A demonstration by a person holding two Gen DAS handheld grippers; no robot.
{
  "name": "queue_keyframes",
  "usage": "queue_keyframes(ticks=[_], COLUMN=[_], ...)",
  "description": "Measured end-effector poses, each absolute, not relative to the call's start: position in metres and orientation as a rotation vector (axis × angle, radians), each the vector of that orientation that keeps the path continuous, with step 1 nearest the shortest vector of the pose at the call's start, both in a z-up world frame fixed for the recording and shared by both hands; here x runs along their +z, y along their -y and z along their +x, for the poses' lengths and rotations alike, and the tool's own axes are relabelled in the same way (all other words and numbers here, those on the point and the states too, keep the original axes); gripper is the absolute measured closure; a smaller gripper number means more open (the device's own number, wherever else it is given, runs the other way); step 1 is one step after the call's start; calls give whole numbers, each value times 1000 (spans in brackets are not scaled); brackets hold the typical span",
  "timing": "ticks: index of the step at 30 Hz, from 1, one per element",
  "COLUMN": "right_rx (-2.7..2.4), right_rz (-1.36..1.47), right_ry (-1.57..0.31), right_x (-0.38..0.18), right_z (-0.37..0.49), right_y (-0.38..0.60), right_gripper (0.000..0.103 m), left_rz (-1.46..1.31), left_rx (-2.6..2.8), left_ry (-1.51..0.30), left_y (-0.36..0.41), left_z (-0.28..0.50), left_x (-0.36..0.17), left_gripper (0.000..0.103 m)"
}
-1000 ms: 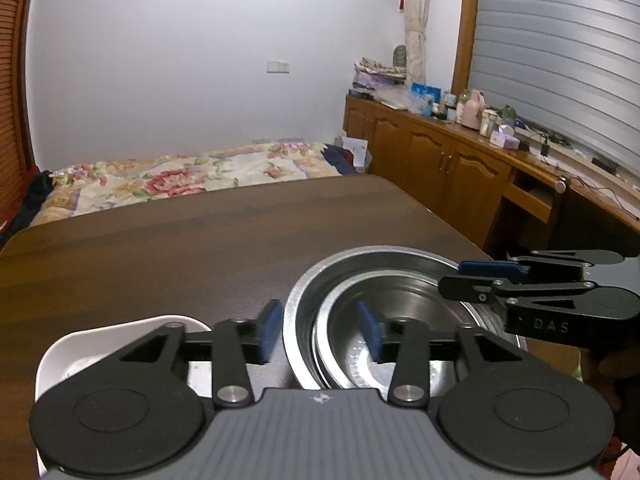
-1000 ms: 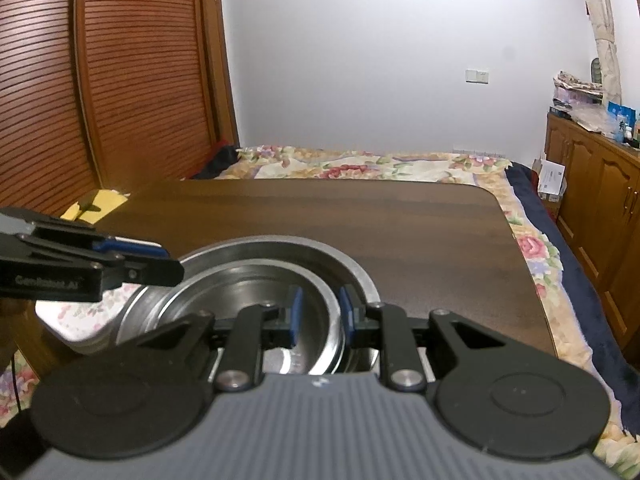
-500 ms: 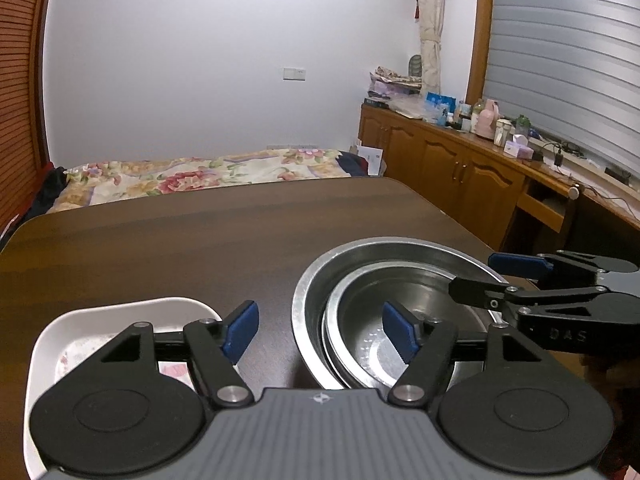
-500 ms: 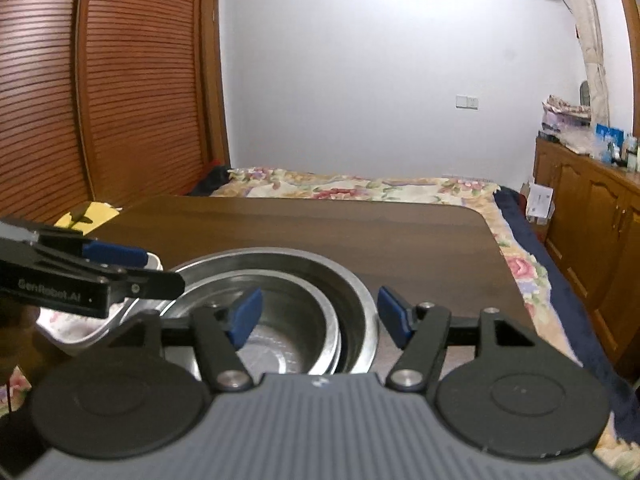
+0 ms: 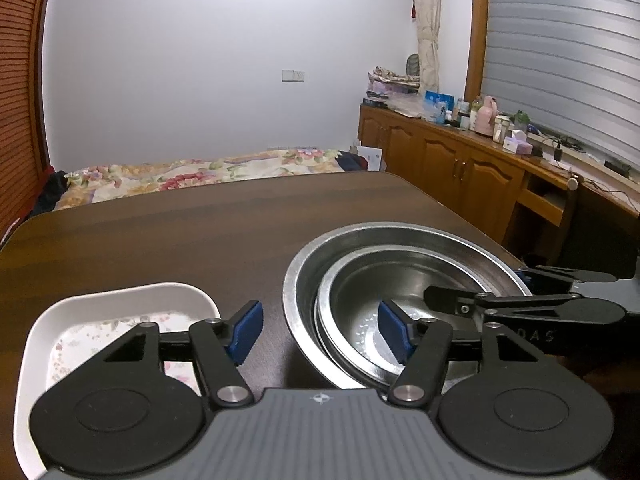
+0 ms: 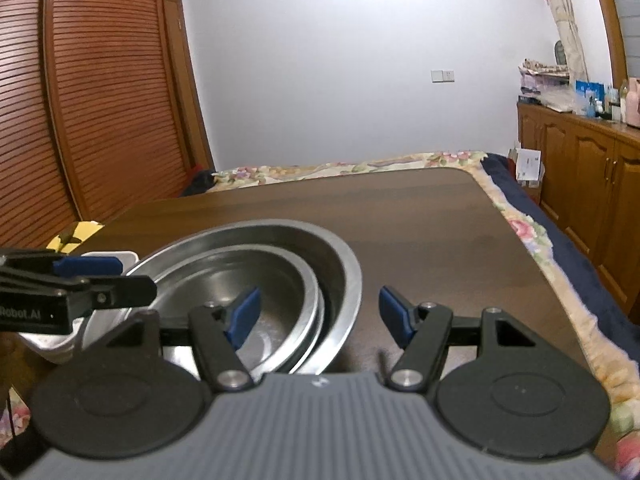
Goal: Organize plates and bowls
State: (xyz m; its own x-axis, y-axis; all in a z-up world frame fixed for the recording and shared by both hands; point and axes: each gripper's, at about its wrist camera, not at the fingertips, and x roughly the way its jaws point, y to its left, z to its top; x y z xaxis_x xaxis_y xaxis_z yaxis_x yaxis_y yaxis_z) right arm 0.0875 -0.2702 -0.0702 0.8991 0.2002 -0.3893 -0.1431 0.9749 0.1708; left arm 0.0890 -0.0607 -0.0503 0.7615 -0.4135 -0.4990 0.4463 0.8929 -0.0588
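Left wrist view: dark wooden table (image 5: 168, 240), floral bed (image 5: 192, 174) behind, both tools wide, left closing.

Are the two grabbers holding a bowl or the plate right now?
Nothing is held. The left gripper, its jaws closing, and the right gripper are both empty over the stacked metal bowls; the white plate lies untouched.

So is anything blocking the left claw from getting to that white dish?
Nothing visible. The left claw, its jaws closing on nothing, hangs beside the white dish; only bare table lies between them.
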Motion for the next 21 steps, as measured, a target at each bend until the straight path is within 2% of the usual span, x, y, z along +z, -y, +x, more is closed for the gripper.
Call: queue_keyframes(ticks=[12, 16, 21], right_rx=[200, 200, 202], right_rz=[139, 154, 155], right_ry=[-422, -427, -422], right_x=[-74, -76, -76], right_z=[87, 87, 86], right_y=[264, 264, 263], right_gripper=[37, 41, 44], left_rz=[71, 74, 75], left_rx=[-480, -478, -475], left_ry=[-548, -551, -551], left_y=[66, 68, 68], left_z=[87, 87, 87], left_x=[-58, -59, -59], left_gripper=[45, 46, 54])
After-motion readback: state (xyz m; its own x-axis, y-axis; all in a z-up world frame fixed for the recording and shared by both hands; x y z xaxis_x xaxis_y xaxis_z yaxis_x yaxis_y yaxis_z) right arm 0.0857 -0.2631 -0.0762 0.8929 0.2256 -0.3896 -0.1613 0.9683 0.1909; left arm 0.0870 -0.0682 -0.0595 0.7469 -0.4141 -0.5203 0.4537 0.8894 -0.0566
